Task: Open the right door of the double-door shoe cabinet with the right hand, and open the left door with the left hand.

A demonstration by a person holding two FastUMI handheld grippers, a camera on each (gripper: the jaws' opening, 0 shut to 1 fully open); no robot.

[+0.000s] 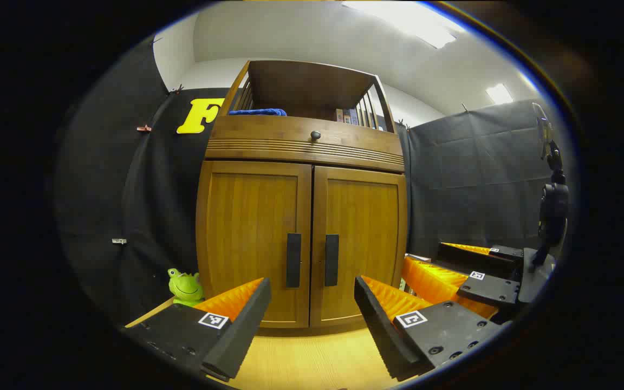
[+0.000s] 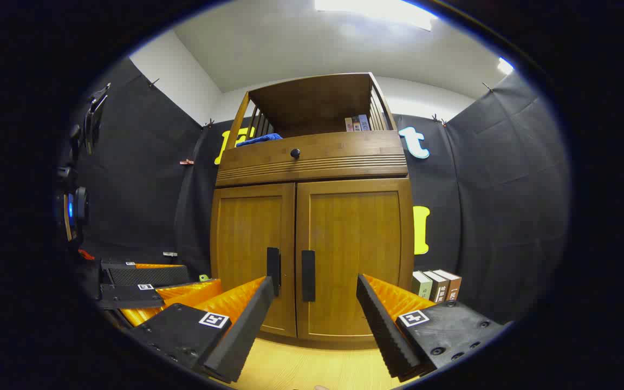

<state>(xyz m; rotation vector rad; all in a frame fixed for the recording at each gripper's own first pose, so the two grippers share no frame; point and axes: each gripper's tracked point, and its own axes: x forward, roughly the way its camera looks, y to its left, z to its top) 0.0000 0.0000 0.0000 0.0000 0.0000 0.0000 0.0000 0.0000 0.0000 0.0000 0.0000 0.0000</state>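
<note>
Two closed cabinet doors [image 1: 301,244] face pale wooden flooring [image 1: 312,357] between black cloth walls [image 2: 507,206].

The left gripper [image 1: 312,325] is level, its jaws spread wide with nothing between the fingers. The right gripper [image 2: 314,325] is likewise level and wide apart, gripping nothing; in the left gripper view it sits just beyond the right-hand finger.

wooden shoe cabinet [image 1: 304,216] upright on floor; left door [image 1: 255,238], right door [image 1: 363,244] both closed.
</note>
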